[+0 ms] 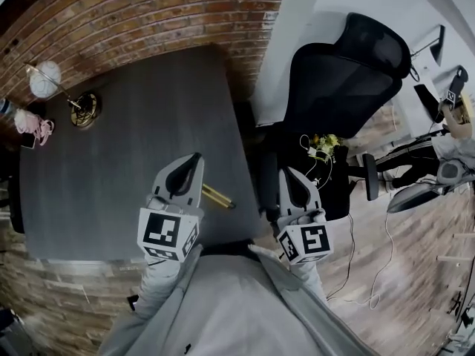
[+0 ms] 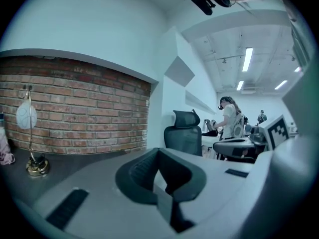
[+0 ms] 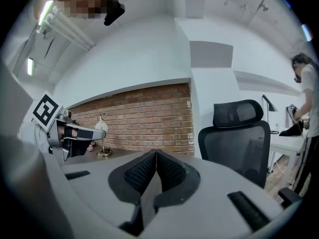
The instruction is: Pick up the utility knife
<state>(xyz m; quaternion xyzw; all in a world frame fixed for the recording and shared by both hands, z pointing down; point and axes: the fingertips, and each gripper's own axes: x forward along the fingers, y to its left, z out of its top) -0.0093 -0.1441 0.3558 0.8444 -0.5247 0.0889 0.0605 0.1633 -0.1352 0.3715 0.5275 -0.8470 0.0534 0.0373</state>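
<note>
The ribbed dark pads of the left gripper [image 2: 158,151] and the right gripper [image 3: 156,153] are pressed together, with nothing held. The slim yellow utility knife [image 1: 218,196] is seen on the matte grey table [image 1: 111,169], one end covered by the left gripper.

The dark grey table [image 1: 126,154] lies in front of me. At its far left corner a lamp [image 1: 83,110] stands on a round brass base, with a pale globe on a thin stem. Just beside it, at the left edge, lies a small pink thing [image 1: 35,124] I can't make out. The yellow utility knife [image 1: 217,196] lies flat near the right edge, well apart from both.
</note>
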